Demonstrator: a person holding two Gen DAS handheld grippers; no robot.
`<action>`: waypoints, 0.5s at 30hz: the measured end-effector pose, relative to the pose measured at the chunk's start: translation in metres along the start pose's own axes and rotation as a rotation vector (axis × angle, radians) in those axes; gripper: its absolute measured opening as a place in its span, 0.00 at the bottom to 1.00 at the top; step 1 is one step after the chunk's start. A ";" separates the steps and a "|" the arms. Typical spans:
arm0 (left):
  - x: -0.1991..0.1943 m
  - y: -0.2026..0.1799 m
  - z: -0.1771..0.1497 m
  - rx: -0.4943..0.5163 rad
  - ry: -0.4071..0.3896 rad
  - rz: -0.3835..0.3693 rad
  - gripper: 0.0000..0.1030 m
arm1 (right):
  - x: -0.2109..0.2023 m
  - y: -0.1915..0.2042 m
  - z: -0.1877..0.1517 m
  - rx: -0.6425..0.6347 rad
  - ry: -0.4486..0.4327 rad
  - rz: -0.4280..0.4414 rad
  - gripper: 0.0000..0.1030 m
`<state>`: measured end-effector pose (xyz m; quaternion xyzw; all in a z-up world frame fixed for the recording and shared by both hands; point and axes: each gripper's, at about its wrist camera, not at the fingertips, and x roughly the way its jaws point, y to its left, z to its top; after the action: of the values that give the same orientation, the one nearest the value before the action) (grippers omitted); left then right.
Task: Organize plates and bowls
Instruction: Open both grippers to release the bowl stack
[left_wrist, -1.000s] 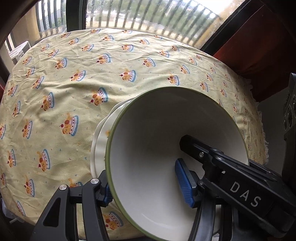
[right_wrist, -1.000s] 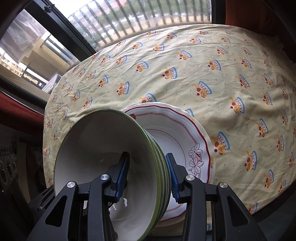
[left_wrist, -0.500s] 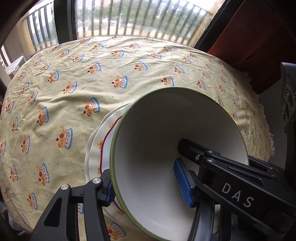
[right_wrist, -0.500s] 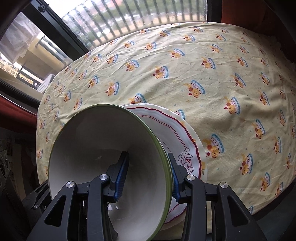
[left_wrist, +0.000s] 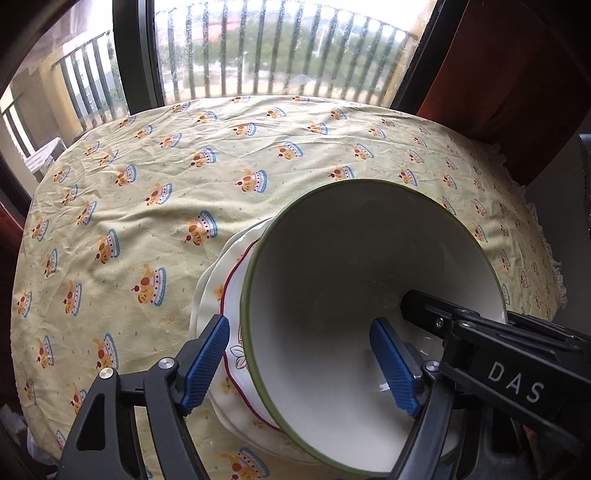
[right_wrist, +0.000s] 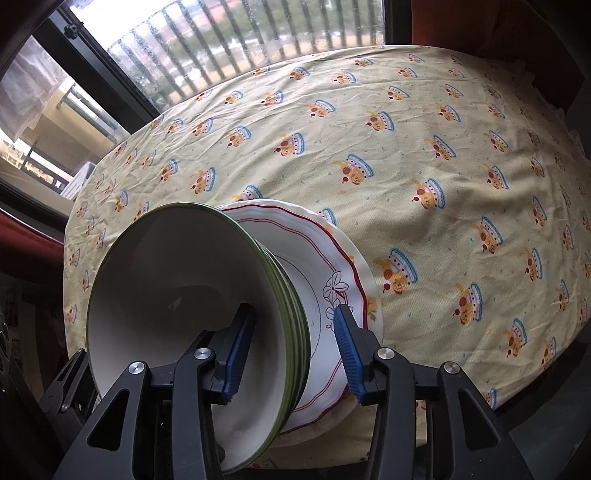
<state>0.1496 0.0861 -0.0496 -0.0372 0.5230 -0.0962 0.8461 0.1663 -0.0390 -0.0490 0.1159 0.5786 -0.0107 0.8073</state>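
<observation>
A stack of white bowls with green rims (left_wrist: 332, 266) (right_wrist: 177, 280) sits on a red-rimmed flowered plate (right_wrist: 332, 258) (left_wrist: 231, 295), which lies on a cream plate (left_wrist: 201, 295) (right_wrist: 369, 280). My left gripper (left_wrist: 301, 363) is open, its jaws wide on either side of the bowl wall, blue pads (left_wrist: 205, 365) clear of it. My right gripper (right_wrist: 291, 350) is open, its jaws straddling the opposite bowl rims without touching. The right gripper's black body marked DAS (left_wrist: 509, 373) shows inside the bowl in the left wrist view.
The round table wears a yellow cloth with a cake print (left_wrist: 184, 166) (right_wrist: 443, 147). A barred window (left_wrist: 277, 48) (right_wrist: 240, 48) runs behind it. A dark red wooden frame (left_wrist: 517, 74) stands at the back right. The table's near edge is just under the stack.
Both grippers have opened and let go of the bowl stack, which now rests on the plates. The left camera has pulled back a little.
</observation>
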 end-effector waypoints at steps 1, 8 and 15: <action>-0.003 0.002 -0.001 -0.011 -0.012 0.012 0.82 | -0.003 0.000 -0.001 -0.010 -0.007 -0.001 0.47; -0.039 -0.006 -0.012 -0.031 -0.177 0.126 0.85 | -0.037 0.000 -0.009 -0.134 -0.107 0.051 0.55; -0.075 -0.020 -0.036 -0.199 -0.317 0.175 0.88 | -0.089 -0.016 -0.023 -0.250 -0.313 0.114 0.76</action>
<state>0.0828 0.0826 0.0031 -0.0900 0.3915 0.0368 0.9150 0.1127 -0.0599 0.0247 0.0443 0.4353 0.0891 0.8948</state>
